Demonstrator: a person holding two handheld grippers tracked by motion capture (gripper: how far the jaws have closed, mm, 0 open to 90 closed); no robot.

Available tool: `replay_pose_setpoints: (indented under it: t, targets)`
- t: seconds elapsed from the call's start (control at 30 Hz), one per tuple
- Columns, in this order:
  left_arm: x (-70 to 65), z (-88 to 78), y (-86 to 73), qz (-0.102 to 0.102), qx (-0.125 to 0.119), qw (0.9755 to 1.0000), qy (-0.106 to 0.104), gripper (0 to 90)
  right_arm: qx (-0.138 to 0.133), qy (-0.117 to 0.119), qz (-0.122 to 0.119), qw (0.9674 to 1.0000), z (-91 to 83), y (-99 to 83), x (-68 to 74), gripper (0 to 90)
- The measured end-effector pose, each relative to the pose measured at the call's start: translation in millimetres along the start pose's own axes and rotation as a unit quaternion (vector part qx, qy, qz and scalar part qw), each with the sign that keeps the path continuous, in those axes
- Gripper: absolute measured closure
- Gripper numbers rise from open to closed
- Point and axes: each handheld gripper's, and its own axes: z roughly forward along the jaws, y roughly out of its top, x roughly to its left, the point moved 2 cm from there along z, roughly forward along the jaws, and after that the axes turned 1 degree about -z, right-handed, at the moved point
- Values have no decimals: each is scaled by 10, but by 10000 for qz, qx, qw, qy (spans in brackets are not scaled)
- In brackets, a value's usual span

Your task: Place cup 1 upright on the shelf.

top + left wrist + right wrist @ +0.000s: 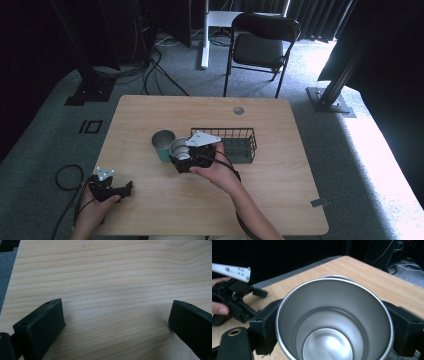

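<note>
Right gripper (186,159) clamped on steel cup (334,320), just right of teal cup (162,145), beside wire basket (246,145). Left gripper (116,322) jaws apart over near-left table (112,277).

Grey carpet floor (45,125). Light wood table (165,205), round grommet hole (238,110) near far edge. Black folding chair (260,45) beyond far edge. Dark curtains (320,15) behind. Black cables (150,70) on floor far left. Bright daylight patch (380,150) along right side.

High overhead; two close table (150,205) views
</note>
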Motion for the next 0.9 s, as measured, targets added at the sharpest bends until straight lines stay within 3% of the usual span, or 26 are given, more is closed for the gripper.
replay_pose_setpoints:
  t: [0.23,0.5,0.73,0.8,0.9]
  targets:
    - [-1,-1,0,-7,7,10000,-2,11,-154,-127,96,9998,-120,116,-128,132]
    - [-1,-1,0,-8,5,10000,-2,11,-288,-515,115,9982,-272,236,-368,132]
    - [-1,-1,0,-8,3,10000,-1,11,-356,-940,211,9947,-404,280,-597,132]
    - [-1,0,0,-9,2,10000,-1,11,-336,-965,201,9946,-417,281,-618,132]
    - [-1,0,0,-10,3,10000,-1,11,-323,-1129,327,9925,-466,271,-739,132]
